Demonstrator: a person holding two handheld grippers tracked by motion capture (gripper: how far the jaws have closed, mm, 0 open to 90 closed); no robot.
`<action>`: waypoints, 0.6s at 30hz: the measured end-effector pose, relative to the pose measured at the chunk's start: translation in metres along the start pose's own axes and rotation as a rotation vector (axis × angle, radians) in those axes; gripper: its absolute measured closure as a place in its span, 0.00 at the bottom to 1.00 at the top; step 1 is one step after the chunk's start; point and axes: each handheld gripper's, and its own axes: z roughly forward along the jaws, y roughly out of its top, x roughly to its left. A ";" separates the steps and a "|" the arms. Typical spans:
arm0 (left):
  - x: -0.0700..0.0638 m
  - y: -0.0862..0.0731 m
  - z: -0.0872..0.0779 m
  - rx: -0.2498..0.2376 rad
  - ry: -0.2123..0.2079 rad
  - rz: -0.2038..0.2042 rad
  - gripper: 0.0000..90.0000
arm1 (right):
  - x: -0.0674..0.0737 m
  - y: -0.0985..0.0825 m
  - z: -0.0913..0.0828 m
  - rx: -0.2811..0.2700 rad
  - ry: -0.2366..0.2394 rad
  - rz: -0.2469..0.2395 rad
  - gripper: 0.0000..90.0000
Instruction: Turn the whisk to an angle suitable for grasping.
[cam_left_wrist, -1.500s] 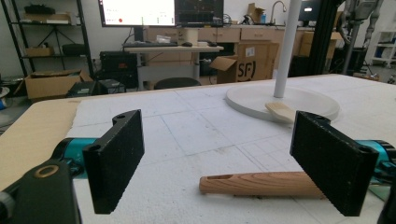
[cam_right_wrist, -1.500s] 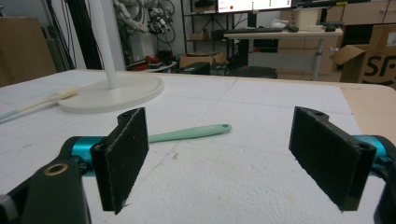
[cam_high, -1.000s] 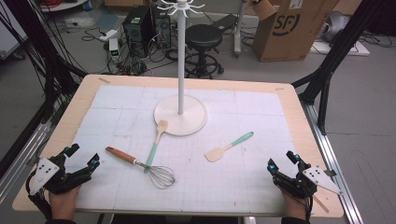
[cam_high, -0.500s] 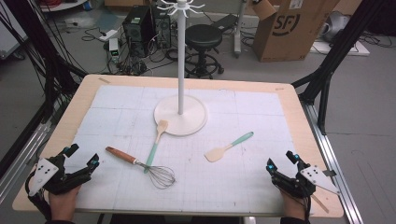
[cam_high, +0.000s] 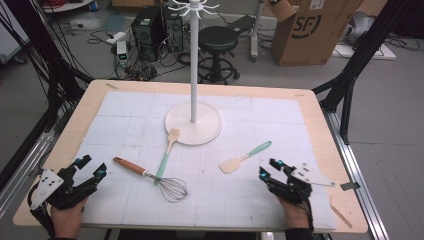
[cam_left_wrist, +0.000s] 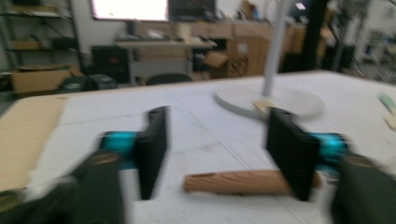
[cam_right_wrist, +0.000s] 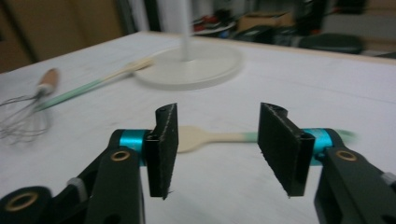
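I have both grippers low at the near edge of the table (cam_high: 320, 130), well apart from each other. My left gripper (cam_high: 92, 169) sits at the near left corner and points toward the whisk (cam_high: 152, 177). Its jaws have just been closing and now stand partly apart with nothing pressed between them. In the left gripper view the whisk's wooden handle (cam_left_wrist: 243, 182) lies on the mat just past the jaw tips, its right end hidden behind the right-hand jaw; I can't tell whether that jaw touches it, as the picture is blurred.

My right gripper (cam_high: 270, 169) is at the near right, aimed at the spatula (cam_high: 245, 157). Its jaws have also just been closing and stand partly apart, empty. In the right gripper view the spatula's pale blade (cam_right_wrist: 198, 138) and green handle lie flat on the mat beyond the gap, not touched by either pad.

A spoon (cam_high: 168, 148) with a green handle lies with its bowl on the rim of the white stand (cam_high: 193, 120), its handle end beside the whisk's wires. The stand's pole rises from the round base at mid table.
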 end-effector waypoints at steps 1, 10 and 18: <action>-0.001 0.002 0.002 0.046 -0.008 0.015 0.65 | 0.009 0.003 0.013 0.027 0.056 -0.014 0.62; -0.004 0.011 0.031 0.384 -0.056 -0.043 0.96 | 0.065 0.017 0.090 0.188 0.279 -0.098 0.88; -0.008 0.002 0.055 0.571 -0.040 -0.091 0.99 | 0.094 0.014 0.130 0.343 0.397 -0.151 0.96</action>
